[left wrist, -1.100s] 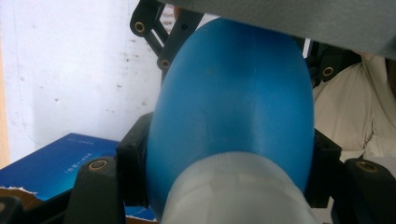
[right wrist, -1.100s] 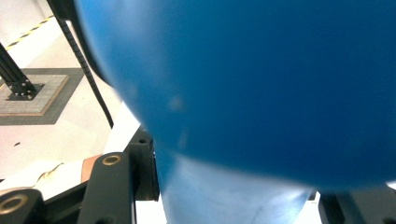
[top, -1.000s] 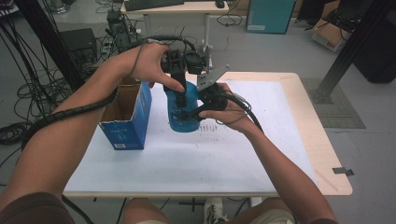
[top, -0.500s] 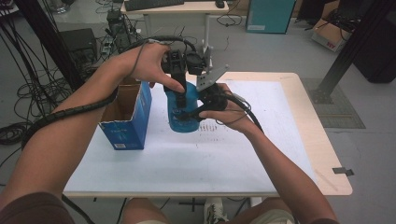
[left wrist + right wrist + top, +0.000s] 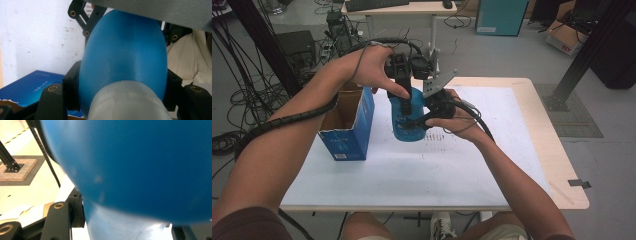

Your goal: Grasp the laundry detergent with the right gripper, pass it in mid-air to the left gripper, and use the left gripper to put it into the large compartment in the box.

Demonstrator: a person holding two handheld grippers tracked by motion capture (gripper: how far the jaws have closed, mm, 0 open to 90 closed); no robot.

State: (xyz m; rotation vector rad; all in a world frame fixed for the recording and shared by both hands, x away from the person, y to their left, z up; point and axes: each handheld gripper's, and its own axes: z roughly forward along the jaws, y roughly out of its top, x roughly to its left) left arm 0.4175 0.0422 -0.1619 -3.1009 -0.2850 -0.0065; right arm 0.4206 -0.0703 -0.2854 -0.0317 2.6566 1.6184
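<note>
Viewed from above: sitting at a white tabletop [image 5: 492, 165], forearms reaching in from the bottom edge, each hand carrying a pair of tongs. Meeting over the middle of the tabletop, both pairs gripping one blue bottle [image 5: 408, 120], held upright just above the surface or resting on it, hard to tell which. Left tongs [image 5: 404, 107] coming down from above, clamping the bottle's upper part. Right tongs [image 5: 424, 117] closing in from the right side, pressing against the bottle's body. Standing just left of the bottle, an open blue cardboard box [image 5: 348, 131], flaps raised, near but apart from it.

Looking along the left tongs [image 5: 122, 90]: blue bottle [image 5: 125, 55] squeezed between the two black jaws, a pale translucent section nearest the camera, the blue box [image 5: 32, 86] lying beyond at lower left.

Looking along the right tongs [image 5: 125, 220]: blue bottle [image 5: 140, 165] bulging very close, blurred, pinched between the black jaws at the bottom.
</note>
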